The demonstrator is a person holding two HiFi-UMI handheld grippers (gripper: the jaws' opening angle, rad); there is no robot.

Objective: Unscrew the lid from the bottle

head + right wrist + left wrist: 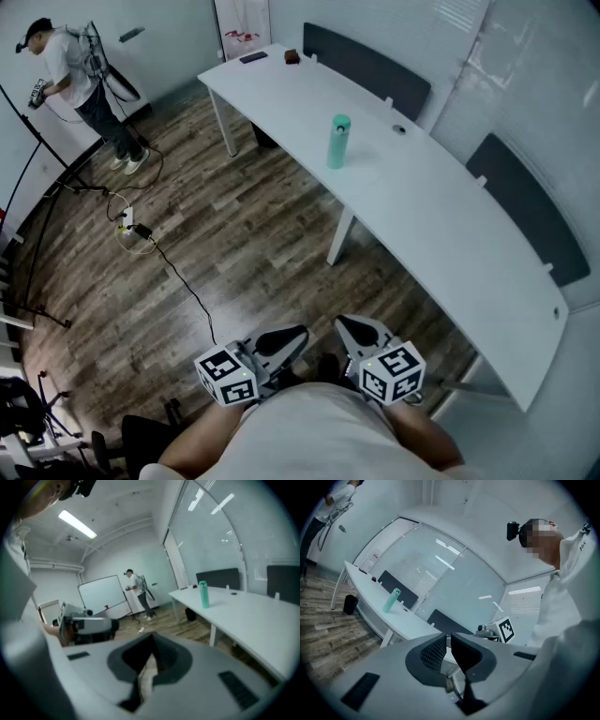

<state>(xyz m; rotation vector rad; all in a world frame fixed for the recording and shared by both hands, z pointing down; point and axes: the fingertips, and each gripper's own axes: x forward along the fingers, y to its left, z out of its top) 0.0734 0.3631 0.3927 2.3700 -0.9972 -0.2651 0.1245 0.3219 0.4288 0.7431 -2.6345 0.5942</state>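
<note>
Cylindrical teal bottle (338, 142) stands near the long white table's (450, 234) left edge, upper centre. The plank floor (234, 253) lies open. At the bottom, the left gripper (281, 342) and right gripper (364, 336) are closed and empty.

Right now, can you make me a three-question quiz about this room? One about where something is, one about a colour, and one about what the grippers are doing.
1. Where is the bottle?
A. on a shelf
B. on the table
C. in a gripper

2. What colour is the bottle?
A. red
B. green
C. yellow

3. How are the left gripper and the right gripper?
A. shut and empty
B. wide open
C. gripping the bottle

Answers:
1. B, it stands upright on the white table, far from the grippers.
2. B, it is pale green all over.
3. A, each gripper view shows the jaws together with nothing between them.
</note>
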